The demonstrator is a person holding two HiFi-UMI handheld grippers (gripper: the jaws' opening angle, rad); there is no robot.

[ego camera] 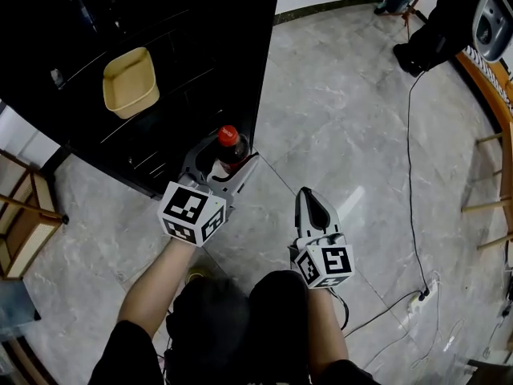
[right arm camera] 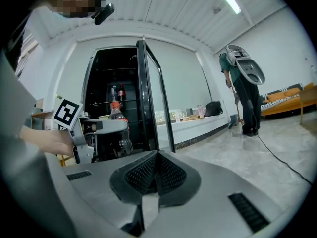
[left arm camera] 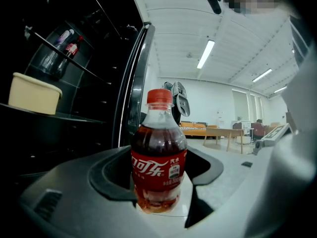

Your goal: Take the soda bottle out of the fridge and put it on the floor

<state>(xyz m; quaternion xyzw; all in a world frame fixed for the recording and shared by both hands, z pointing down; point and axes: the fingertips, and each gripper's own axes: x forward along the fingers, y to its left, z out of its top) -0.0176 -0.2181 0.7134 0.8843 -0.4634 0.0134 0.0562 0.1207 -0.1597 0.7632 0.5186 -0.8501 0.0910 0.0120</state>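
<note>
cream tub (ego camera: 130, 81) — empty | black cable (ego camera: 409, 159) — reaches white power strip (ego camera: 422, 295)

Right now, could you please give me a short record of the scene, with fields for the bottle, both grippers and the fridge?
bottle: red cap, dark soda, upright, outside the fridge beside its open door
left gripper: shut on the bottle's body
right gripper: shut, empty, over the floor
fridge contents: yellow tub inside
bottle touching floor: cannot tell
</note>
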